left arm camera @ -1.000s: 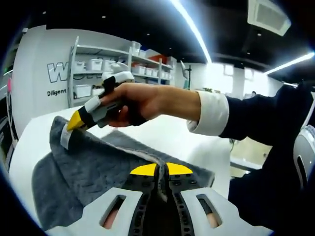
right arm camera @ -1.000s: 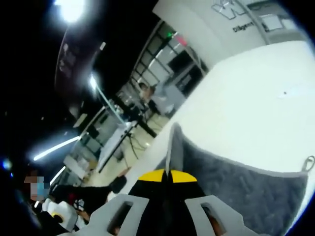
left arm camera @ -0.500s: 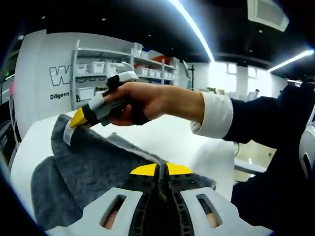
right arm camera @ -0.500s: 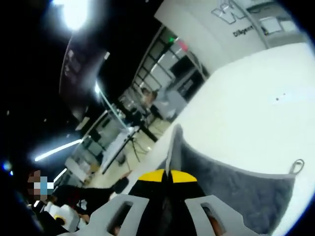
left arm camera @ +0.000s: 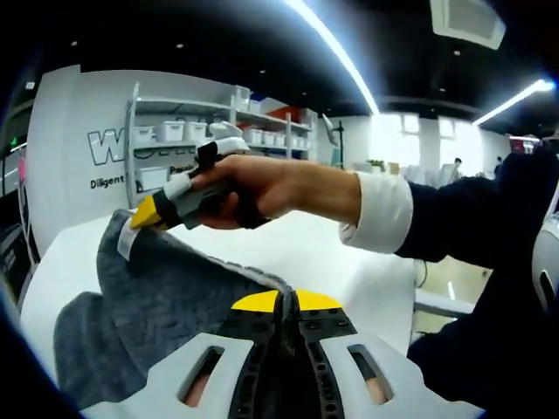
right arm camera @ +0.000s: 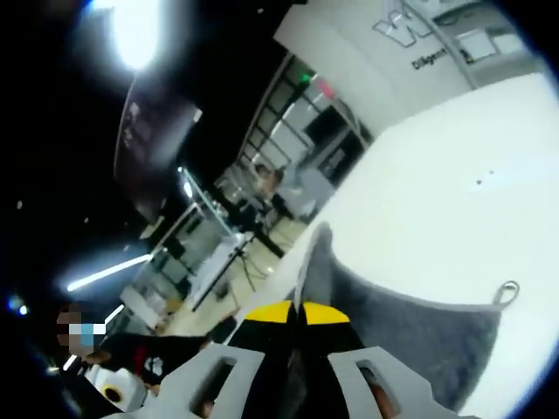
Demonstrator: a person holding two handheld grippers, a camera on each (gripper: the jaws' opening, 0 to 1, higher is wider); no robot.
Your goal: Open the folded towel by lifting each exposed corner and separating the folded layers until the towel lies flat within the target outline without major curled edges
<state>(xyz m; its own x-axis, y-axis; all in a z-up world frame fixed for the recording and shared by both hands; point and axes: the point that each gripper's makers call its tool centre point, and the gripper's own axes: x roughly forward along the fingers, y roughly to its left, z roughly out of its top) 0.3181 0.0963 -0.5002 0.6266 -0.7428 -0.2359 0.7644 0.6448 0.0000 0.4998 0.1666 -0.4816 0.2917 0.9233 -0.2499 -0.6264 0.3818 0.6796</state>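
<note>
A grey towel (left arm camera: 157, 297) hangs lifted above the white table (left arm camera: 297, 249), held at two points. In the left gripper view my left gripper (left arm camera: 286, 301) is shut on the towel's near edge, its yellow tips pressed together. Farther off, the right gripper (left arm camera: 144, 214), in a person's hand, pinches a far corner with a white label. In the right gripper view my right gripper (right arm camera: 294, 310) is shut on the towel (right arm camera: 410, 336), which drapes down to the right. A small hanging loop (right arm camera: 505, 291) sticks out at its far corner.
The white table (right arm camera: 454, 201) spreads wide beyond the towel. Shelves with white bins (left arm camera: 175, 135) stand against the wall behind it. The person's dark sleeve and white cuff (left arm camera: 384, 214) cross the left gripper view from the right. People and desks (right arm camera: 262, 188) are in the background.
Both grippers have risen a little with the towel still held. In the right gripper view the hanging cloth looks narrower and its loop has drawn closer in.
</note>
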